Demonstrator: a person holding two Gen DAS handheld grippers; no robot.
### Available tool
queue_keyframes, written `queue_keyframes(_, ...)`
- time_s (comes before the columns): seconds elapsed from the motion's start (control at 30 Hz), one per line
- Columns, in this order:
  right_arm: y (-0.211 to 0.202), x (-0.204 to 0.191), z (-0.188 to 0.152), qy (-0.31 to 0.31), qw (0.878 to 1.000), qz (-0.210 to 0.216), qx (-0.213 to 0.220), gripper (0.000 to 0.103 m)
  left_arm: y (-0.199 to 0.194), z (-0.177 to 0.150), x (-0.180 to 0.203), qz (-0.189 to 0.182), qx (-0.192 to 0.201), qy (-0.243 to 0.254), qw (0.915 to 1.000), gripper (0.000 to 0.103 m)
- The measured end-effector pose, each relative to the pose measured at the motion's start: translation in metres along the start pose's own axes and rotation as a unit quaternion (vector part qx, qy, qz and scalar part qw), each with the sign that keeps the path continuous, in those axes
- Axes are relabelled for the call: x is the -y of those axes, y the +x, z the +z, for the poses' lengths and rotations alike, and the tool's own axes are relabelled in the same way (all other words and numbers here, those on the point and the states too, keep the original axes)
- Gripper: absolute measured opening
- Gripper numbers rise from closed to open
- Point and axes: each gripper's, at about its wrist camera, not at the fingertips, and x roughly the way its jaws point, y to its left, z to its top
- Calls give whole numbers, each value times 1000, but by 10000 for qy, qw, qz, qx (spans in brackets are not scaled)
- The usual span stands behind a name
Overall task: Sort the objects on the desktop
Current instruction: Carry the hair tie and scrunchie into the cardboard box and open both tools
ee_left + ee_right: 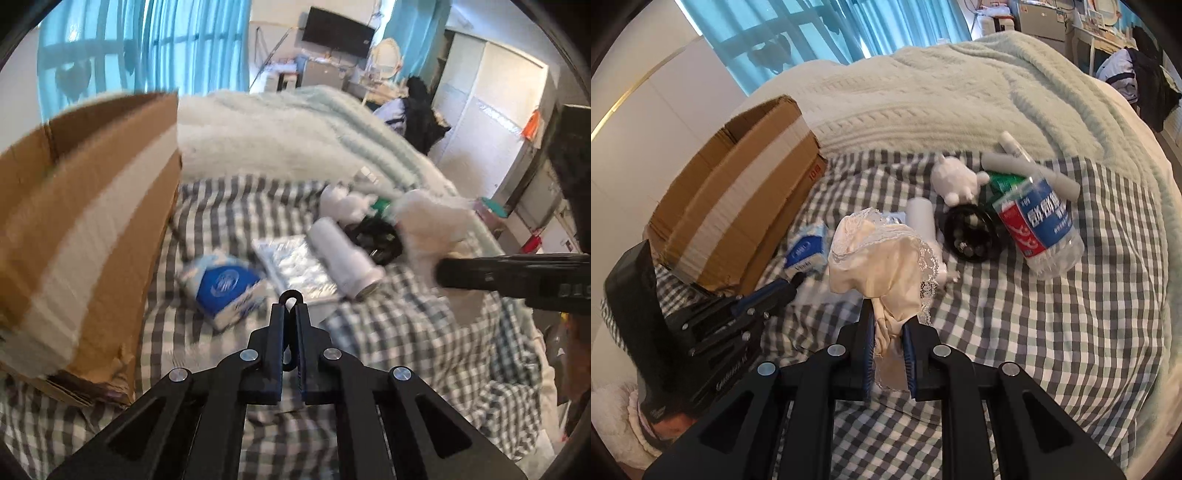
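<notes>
The right gripper (pixel 888 317) is clamped on a cream lace-trimmed cloth (pixel 882 254), held up above the checked bedsheet (pixel 1034 332). The left gripper (pixel 290 308) has its jaws pressed together with nothing between them. A cardboard box (pixel 738 199) stands at ten o'clock in the right wrist view. At one o'clock lie a plastic water bottle (pixel 1045 225), a white figurine (pixel 955 181) and a black round container (pixel 971 236); a blue tissue pack (pixel 809 247) lies beside the box.

tissue pack (pixel 225 288) blurred, cardboard box (pixel 85 229) edge-cropped
</notes>
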Motion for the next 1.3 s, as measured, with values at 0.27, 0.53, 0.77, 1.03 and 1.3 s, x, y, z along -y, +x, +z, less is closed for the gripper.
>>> queue_keyframes(0.27, -49, -53, 37, -345, 9969, 212, 677, 15, -66, 51, 6, -210, 552, -72, 9982, 6)
queue_keyframes(0.53, -58, -137, 77, -790, 9894, 860, 860, 15, -122, 94, -65, 419, 1121, -671, 9905, 6)
queue_keyframes(0.77, -17, -209, 96, -1306, 9833, 1057, 702, 15, -132, 88, -147, 1136, 995, -1262, 9804, 6)
queue_keyframes(1.03, 1, -210, 108, -960, 9845, 1196, 855, 66, -126, 73, -173, 1706, 938, -1300, 9722, 82)
queue_keyframes(1.3, -33, -170, 94, -839, 9857, 931, 1123, 66, -137, 69, -147, 1369, 1094, -1137, 9779, 87)
